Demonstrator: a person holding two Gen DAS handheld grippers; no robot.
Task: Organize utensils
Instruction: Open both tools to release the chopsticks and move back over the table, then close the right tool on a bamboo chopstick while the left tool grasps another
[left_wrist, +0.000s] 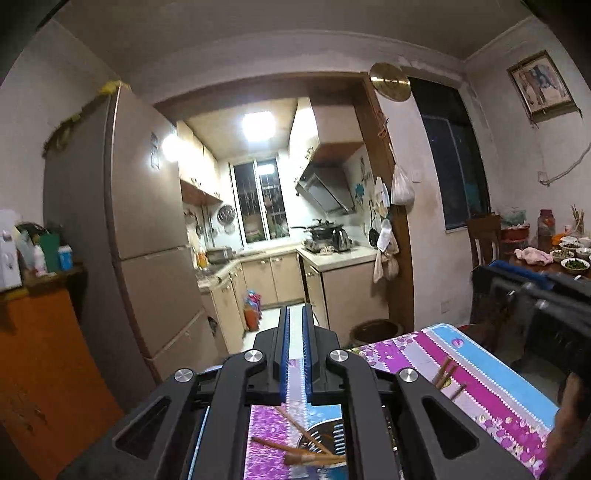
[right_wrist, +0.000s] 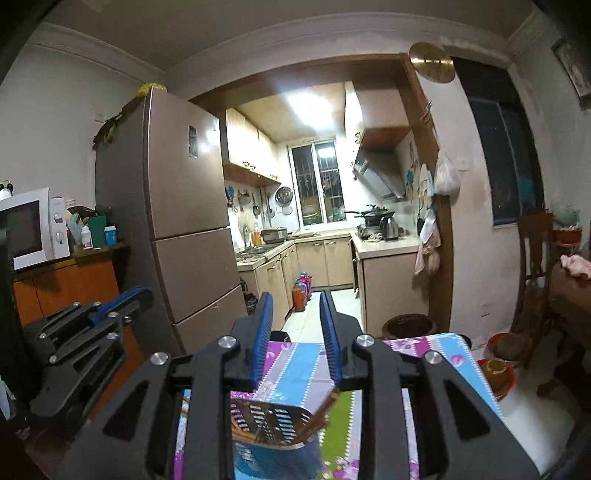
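I'm looking down both grippers over a table (left_wrist: 491, 373) with a striped floral cloth, whose far edge runs across the lower middle of both views, with open floor beyond it leading into the kitchen doorway at centre. A tall fridge (left_wrist: 147, 206) fills the left of centre, an orange cabinet (left_wrist: 44, 369) crowds the lower left, and a chair (right_wrist: 532, 273) stands at the right edge, so the free room is straight ahead. A round pot (right_wrist: 408, 325) sits on the floor just past the table edge. No writing I can read; the labels on the fridge door and the bottles are too small. Left gripper (left_wrist: 296, 354): fingers close together with a narrow slit between them, nothing in it. Chopsticks (left_wrist: 295, 443) lie crossed on the cloth below the fingers at the bottom centre, apart from the pads, and two more chopsticks (left_wrist: 445, 378) lie to the lower right. Right gripper (right_wrist: 295, 343): fingers spread apart, holding nothing. A slotted metal holder (right_wrist: 273, 421) sits below and behind the fingertips at bottom centre, with chopsticks (right_wrist: 325, 406) leaning at its right side; whether they rest inside it I can't tell. Each gripper shows at the other view's edge.
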